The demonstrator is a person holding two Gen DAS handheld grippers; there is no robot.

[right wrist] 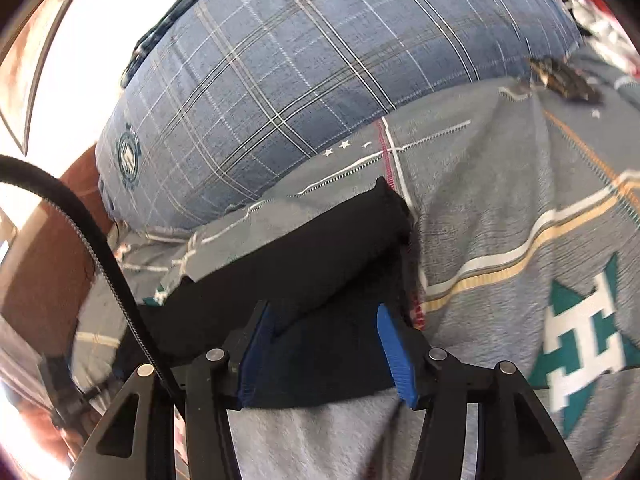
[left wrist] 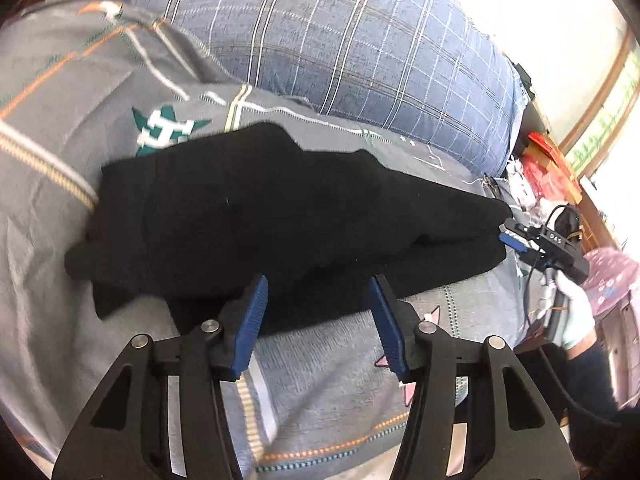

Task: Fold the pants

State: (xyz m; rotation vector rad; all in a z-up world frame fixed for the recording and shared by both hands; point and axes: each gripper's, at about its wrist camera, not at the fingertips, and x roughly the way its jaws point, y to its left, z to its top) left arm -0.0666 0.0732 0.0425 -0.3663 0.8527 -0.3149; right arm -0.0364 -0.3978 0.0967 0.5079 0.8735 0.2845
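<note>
Black pants (left wrist: 260,216) lie folded lengthwise across a grey patterned bedsheet (left wrist: 60,240). My left gripper (left wrist: 318,286) is open, its blue pads over the near edge of the pants, holding nothing. In the left wrist view my right gripper (left wrist: 516,240) is at the right end of the pants, held by a gloved hand (left wrist: 574,312). In the right wrist view the right gripper (right wrist: 324,312) is open with its blue pads either side of the pants' end (right wrist: 312,264), where the cloth lies doubled over.
A large blue plaid pillow (left wrist: 340,40) lies behind the pants, also in the right wrist view (right wrist: 300,60). Red packages and clutter (left wrist: 540,168) sit off the bed's right side. A black cable (right wrist: 100,248) crosses the left of the right wrist view.
</note>
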